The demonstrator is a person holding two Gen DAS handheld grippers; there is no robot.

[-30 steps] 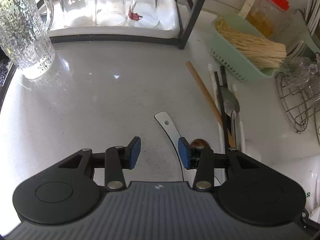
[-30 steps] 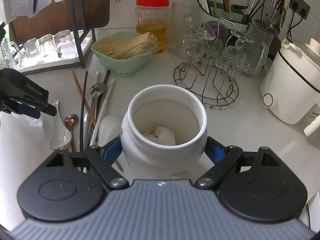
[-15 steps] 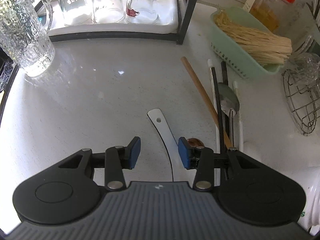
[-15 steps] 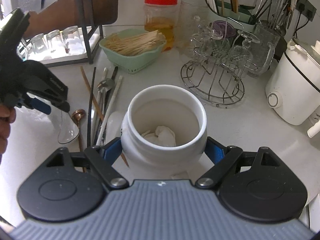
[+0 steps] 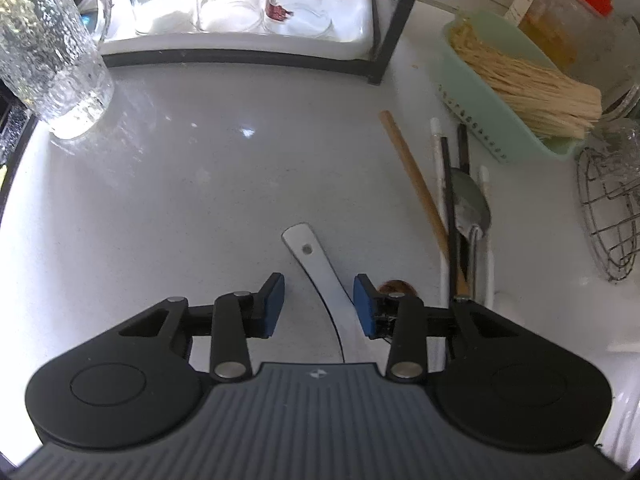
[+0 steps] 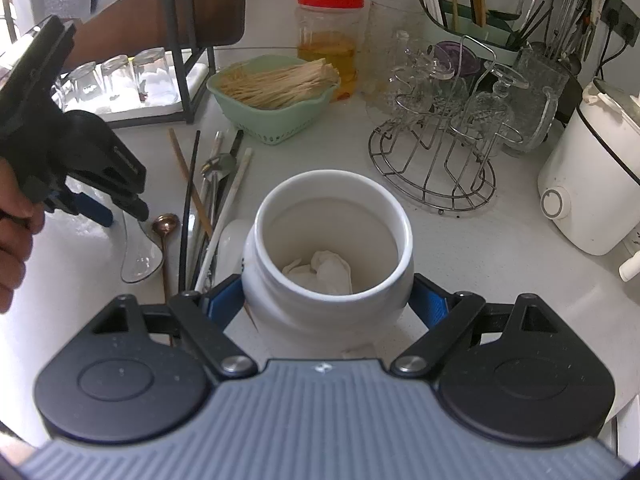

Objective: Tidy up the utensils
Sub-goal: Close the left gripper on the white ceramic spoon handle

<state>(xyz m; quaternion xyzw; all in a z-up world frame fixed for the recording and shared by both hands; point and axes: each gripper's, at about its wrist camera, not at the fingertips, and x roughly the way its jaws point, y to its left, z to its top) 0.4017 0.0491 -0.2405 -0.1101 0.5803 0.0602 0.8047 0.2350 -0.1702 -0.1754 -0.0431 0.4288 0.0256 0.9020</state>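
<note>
Left tool (image 5: pixel 319 305) closing around spoon handle (image 5: pixel 320 264), pads not touching; bowl hidden under tool. Right tool (image 6: pixel 327 300) clamped on jar (image 6: pixel 332 240), probably paper inside.

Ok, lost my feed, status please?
Left gripper closing round white spoon handle. Right gripper clamped on white jar. Copper spoon close beside.

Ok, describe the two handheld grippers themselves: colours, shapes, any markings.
Both match. The left gripper has black linkage arms with silver pivot pins, blue pads on its fingers, two round black housings with a circle on each, and a grey ribbed body bearing a small round emblem. The right gripper is built the same, with blue pads. No cables or sleeve show.
</note>
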